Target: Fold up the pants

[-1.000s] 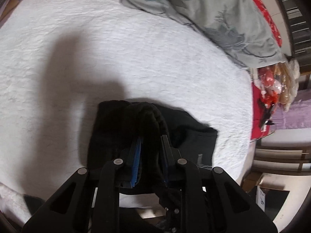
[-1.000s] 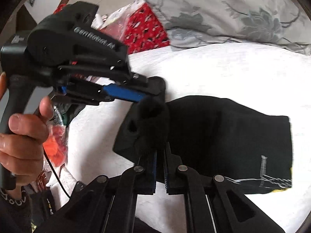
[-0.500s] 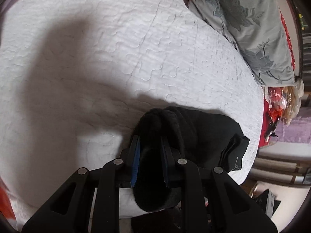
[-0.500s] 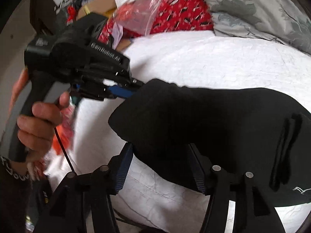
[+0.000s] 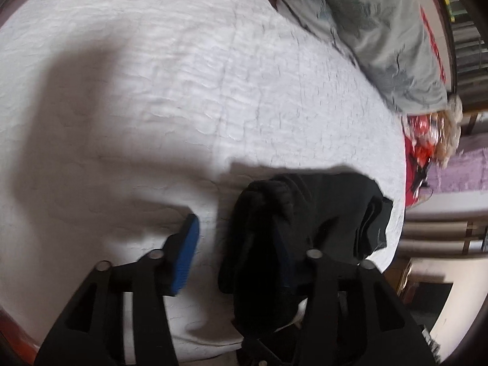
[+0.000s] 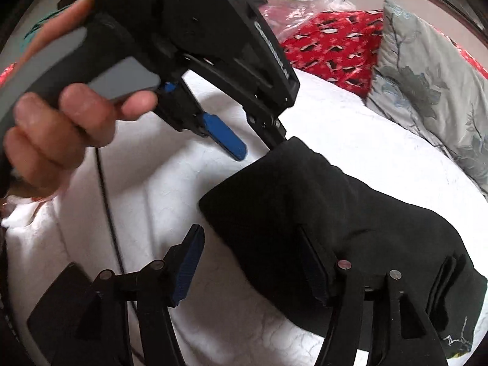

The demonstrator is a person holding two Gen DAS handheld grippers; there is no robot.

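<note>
White quilted bedspread fills my left wrist view, grey floral pillow at its far edge. Black pants, folded into a bundle, lie on the bedspread near its front edge. My left gripper is opening: blue pad off the cloth over bare bedspread, the other finger buried in or behind the fabric edge, so nothing is pinched.

Right wrist view: same bedspread, red patterned fabric beyond the pants, beside the pillow. My right gripper is opening too; one pad is clear over bedspread, the other lies against the pants' near edge, no squeeze. Pants' long axis runs from the left gripper's tip toward lower right of this view. My left hand holds its tool at the bundle's far corner. Both tools sit at the same short end, right one nearer the middle; I judge the fold laid down and release underway.
</note>
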